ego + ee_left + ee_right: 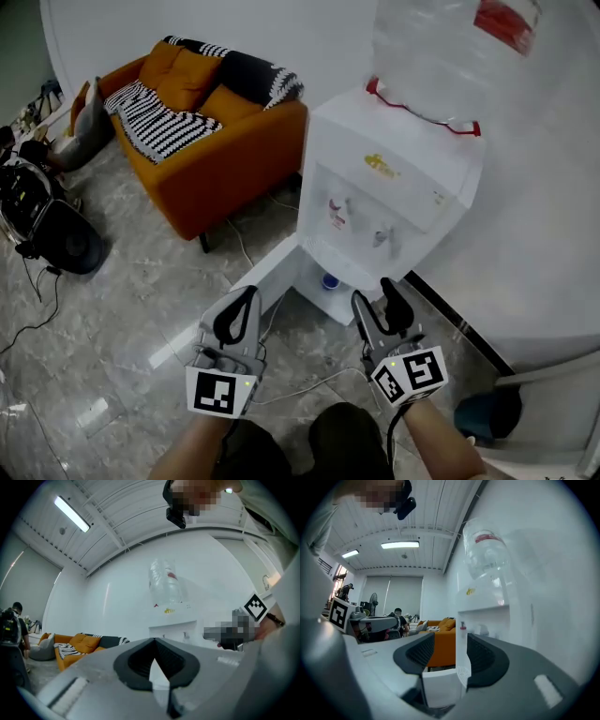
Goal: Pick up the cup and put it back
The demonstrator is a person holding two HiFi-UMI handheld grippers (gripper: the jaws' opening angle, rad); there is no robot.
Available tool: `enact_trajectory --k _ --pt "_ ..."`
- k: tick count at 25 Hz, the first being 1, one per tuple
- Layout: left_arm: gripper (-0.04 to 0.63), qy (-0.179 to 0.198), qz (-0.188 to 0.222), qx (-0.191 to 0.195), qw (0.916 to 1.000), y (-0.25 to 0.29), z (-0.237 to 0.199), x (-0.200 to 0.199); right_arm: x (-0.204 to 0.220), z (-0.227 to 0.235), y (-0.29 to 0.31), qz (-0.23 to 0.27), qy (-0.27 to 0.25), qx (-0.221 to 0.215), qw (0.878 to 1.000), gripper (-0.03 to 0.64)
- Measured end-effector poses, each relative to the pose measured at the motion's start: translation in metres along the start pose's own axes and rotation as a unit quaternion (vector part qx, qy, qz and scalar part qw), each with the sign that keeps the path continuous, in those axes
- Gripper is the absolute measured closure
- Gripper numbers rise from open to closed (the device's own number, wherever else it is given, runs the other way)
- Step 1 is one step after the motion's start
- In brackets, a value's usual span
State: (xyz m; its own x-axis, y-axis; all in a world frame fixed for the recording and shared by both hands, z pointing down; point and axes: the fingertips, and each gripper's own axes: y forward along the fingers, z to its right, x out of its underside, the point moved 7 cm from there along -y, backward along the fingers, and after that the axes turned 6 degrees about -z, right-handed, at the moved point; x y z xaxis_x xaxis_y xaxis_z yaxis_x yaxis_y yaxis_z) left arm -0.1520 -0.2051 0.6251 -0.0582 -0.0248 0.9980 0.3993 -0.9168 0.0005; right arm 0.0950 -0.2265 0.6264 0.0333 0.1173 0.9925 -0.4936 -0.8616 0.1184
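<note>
A small blue and white cup (330,280) stands in the open lower compartment of the white water dispenser (394,178). Both grippers hover over the floor in front of it, a short way from the cup. My left gripper (234,317) is to the cup's lower left; in the left gripper view its tips (154,641) meet with nothing between them. To the cup's lower right, my right gripper (378,309) has its jaws apart and empty; the right gripper view shows the gap (451,641) facing the dispenser's taps (462,628).
The dispenser's lower door (267,272) swings open to the left. An orange sofa (211,127) with a striped blanket stands behind. Black bags (52,234) and cables lie on the floor at left. A dark blue object (487,412) sits by the wall at lower right.
</note>
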Motion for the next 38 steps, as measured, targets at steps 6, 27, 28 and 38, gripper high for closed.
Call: enact_trajectory --k 6,27,28,38 --pt "0.594 0.002 0.023 0.007 0.9997 0.02 0.004 0.094 0.1 0.009 0.027 0.003 -0.006 -0.005 1.0 0.393" --pt "0.594 0.019 0.022 0.087 0.9958 0.072 0.002 0.277 0.354 0.071 0.128 -0.051 0.02 0.012 0.998 0.353" --pt "0.594 0.017 0.025 0.091 0.9954 0.074 0.002 0.281 0.363 0.073 0.135 -0.053 0.017 0.016 0.998 0.351" --pt "0.594 -0.008 0.004 0.102 0.9948 0.094 0.002 0.329 0.443 0.111 0.197 -0.089 0.03 0.088 0.992 0.281"
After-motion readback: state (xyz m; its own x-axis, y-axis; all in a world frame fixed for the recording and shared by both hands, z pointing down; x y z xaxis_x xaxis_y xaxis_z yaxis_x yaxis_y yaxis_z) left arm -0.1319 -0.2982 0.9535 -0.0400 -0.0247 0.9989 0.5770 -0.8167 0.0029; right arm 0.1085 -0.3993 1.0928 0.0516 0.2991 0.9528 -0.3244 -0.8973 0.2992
